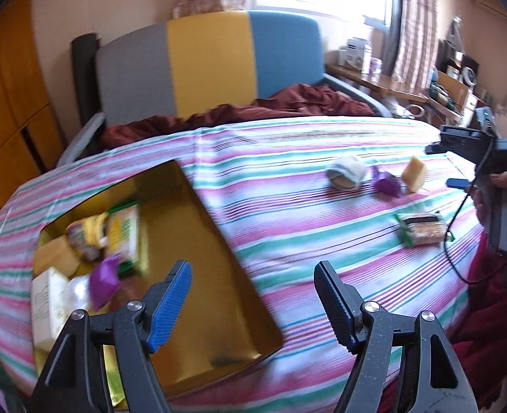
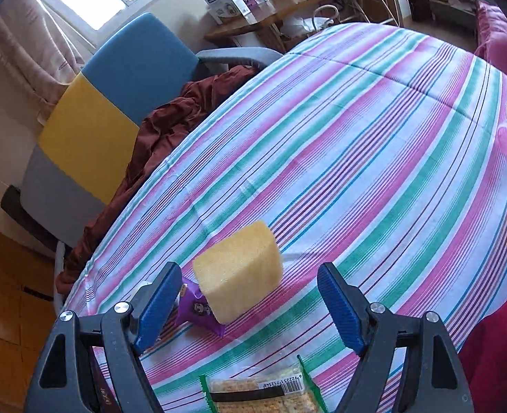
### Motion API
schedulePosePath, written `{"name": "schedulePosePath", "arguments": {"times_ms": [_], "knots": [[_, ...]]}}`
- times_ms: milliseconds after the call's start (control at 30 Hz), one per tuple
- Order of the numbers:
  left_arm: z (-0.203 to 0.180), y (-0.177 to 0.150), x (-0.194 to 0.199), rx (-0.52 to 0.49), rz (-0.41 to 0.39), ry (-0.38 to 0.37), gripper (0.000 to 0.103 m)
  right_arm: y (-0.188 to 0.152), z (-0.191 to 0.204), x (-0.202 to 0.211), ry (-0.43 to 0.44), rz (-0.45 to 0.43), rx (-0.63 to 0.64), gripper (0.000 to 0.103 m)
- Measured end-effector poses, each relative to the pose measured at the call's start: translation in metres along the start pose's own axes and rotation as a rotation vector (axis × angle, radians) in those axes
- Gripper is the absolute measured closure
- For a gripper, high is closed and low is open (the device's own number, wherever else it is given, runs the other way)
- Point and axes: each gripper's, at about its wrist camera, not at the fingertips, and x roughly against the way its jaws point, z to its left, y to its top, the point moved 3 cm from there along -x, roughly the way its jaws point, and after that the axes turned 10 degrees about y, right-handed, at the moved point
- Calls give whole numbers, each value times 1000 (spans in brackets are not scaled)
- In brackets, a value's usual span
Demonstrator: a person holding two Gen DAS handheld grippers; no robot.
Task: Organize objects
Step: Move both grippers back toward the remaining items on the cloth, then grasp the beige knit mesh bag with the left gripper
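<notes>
Yellow rectangular sponge block stands tilted on the striped pink, green and white bedspread, long axis pointing away toward the blue, yellow and grey chair. Touching its near left corner lies a purple foil snack packet; nearer still, a green-edged clear cracker pack. Right tongs gape apart, empty. Left tongs likewise spread, over a gold-lined box holding blurred, possibly snack, items.
</notes>
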Motion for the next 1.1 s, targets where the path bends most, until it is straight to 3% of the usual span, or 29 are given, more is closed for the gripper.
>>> {"name": "schedulePosePath", "arguments": {"times_ms": [567, 1100], "knots": [[-84, 50, -59, -126, 63, -73, 25, 3, -16, 15, 97, -26, -122, 20], [-144, 111, -140, -314, 70, -105, 21, -3, -1, 4, 168, 50, -86, 20]]}}
